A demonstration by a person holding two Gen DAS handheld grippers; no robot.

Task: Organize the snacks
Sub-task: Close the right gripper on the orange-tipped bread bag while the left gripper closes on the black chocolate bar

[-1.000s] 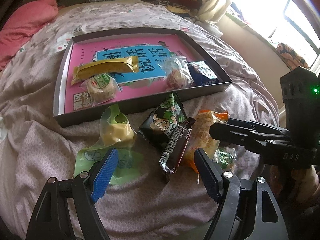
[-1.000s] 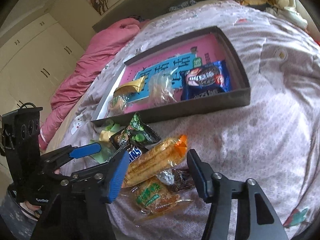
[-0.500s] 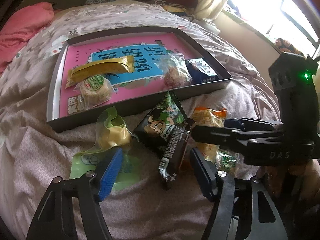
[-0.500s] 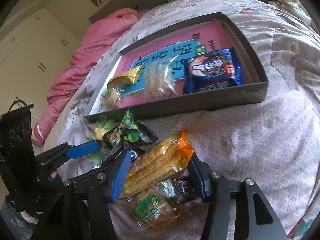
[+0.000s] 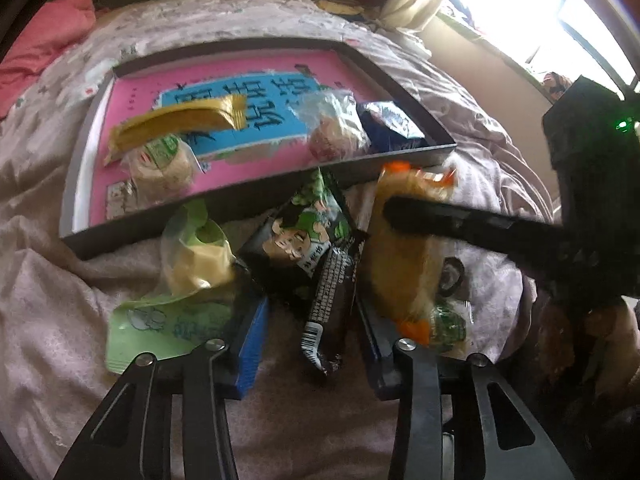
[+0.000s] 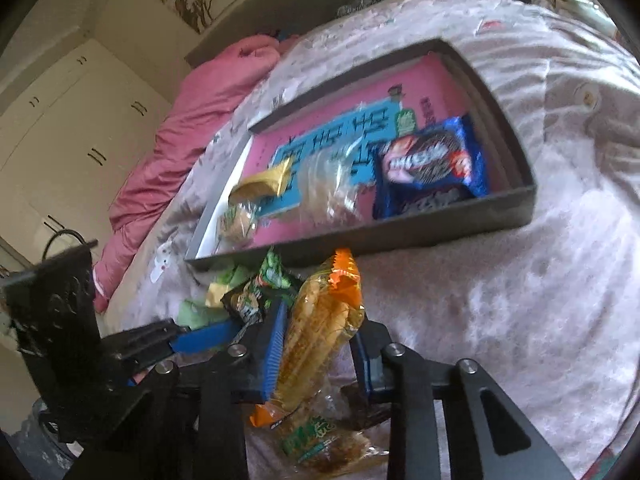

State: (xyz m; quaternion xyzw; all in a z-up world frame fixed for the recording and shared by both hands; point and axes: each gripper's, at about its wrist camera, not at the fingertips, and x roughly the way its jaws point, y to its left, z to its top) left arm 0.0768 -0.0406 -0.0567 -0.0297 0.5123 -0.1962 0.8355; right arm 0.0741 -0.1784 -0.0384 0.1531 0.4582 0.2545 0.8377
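A dark tray (image 5: 248, 196) with a pink liner lies on the bed and holds a yellow bar (image 5: 180, 122), a round cake (image 5: 160, 164), a clear-wrapped bun (image 5: 332, 136) and a blue cookie pack (image 6: 432, 164). In front of it lie a green packet (image 5: 184, 280), a black-green pea snack (image 5: 304, 236), a dark bar (image 5: 332, 300) and an orange-ended yellow snack pack (image 6: 316, 336). My left gripper (image 5: 310, 328) straddles the dark bar, jaws narrowed around it. My right gripper (image 6: 318, 354) is shut on the orange-ended pack, also seen in the left wrist view (image 5: 404, 256).
A clear-wrapped green-label snack (image 6: 320, 444) lies under the right gripper. Pink bedding (image 6: 192, 128) is bunched at the far left. The tray (image 6: 400, 232) has bare room at its back. White wardrobes (image 6: 60, 140) stand to the left, a window (image 5: 540, 20) to the right.
Both grippers moved forward over the loose snacks and their jaws narrowed. The right one closed on the orange-ended pack; the left one came in around the dark bar.
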